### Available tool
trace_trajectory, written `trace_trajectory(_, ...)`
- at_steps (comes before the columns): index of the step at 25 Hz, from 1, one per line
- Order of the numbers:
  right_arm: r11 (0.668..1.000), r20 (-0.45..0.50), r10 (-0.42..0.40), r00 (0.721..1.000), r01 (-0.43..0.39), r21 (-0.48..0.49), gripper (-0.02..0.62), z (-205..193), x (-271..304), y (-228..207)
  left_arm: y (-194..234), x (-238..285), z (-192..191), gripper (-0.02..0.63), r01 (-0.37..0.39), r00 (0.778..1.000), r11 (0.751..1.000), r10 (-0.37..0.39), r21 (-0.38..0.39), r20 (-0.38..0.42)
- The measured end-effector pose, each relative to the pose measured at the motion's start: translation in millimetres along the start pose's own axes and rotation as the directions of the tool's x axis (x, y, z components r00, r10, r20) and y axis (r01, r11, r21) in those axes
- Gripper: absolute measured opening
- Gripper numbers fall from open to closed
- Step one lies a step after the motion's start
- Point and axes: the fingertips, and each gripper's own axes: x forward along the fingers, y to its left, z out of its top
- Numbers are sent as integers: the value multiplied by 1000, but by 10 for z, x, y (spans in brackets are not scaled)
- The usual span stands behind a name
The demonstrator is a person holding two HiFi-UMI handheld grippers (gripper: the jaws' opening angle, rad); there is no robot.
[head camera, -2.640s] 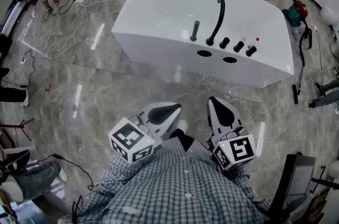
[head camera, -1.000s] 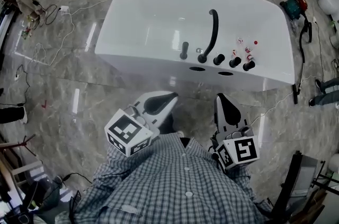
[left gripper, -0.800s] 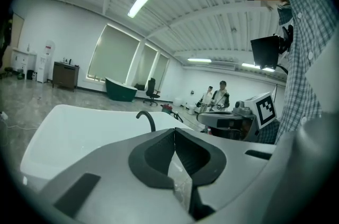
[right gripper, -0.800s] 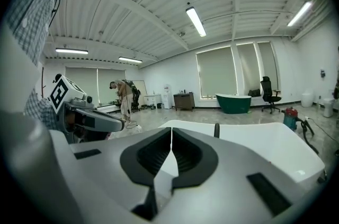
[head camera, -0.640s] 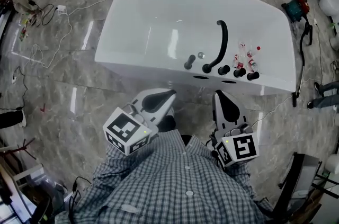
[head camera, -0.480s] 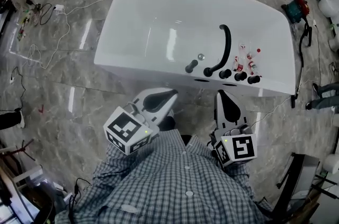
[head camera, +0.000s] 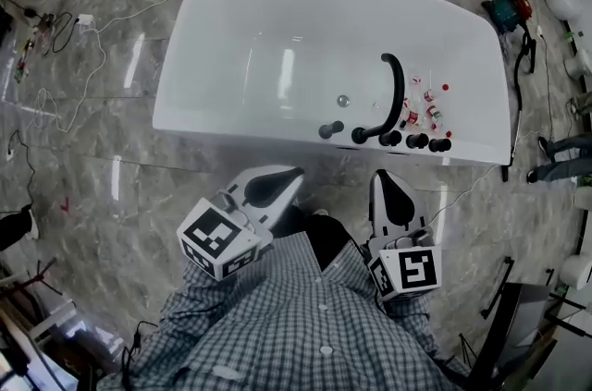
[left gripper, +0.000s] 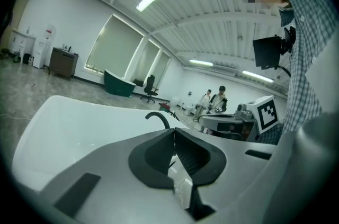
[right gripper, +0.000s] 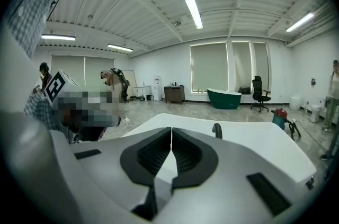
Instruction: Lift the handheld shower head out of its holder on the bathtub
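Head view: the white bathtub (head camera: 277,19) stands on the grey marbled floor (head camera: 102,158), its long near rim facing us. We locate the handheld shower head (head camera: 326,130) as a short black fitting seated on that near rim, just left of the base of the curved black spout (head camera: 396,93). 3 black knobs (head camera: 418,140) line the rim to the right of the spout. Several small bottles (head camera: 429,107) lie inside the tub beside the spout.

We hold the 2 grippers low in front of our checked shirt (head camera: 314,324), both short of the rim and apart from the shower head. The left gripper (head camera: 289,175) points up and to the right towards the fittings; the right gripper (head camera: 383,180) points straight at the rim below the knobs.

Left gripper view: the fingers (left gripper: 159,151) of the left gripper (left gripper: 174,133) meet at the tips with nothing between them; the spout (left gripper: 159,118) shows beyond them.

Right gripper view: the fingers (right gripper: 188,154) of the right gripper (right gripper: 171,132) are pressed together and empty, with the tub rim (right gripper: 254,138) ahead.
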Motion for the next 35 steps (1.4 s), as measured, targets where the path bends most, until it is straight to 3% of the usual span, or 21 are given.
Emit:
trace_trajectory(9, 997, -77, 80, 994, -81, -4, 17, -308, 388, -50, 262, 259, -182, 11, -55, 997, 998, 55, 4, -49)
trace_trajectory(20, 993, -119, 114, 986, -114, 3, 18, -635, 856, -303, 445, 737, -467, 11, -49, 993, 999, 50, 14, -107)
trace_trajectory(31, 985, -165, 172, 971, -175, -2, 18, -1281, 1349, -595, 846, 1232, -1020, 11, -61, 982, 993, 78, 102, -173)
trace_trajectory(35, 981, -186, 187, 965, -191, -8, 18, -1513, 1508, -610, 982, 1332, -1233, 11, -85, 980, 993, 98, 79, -173)
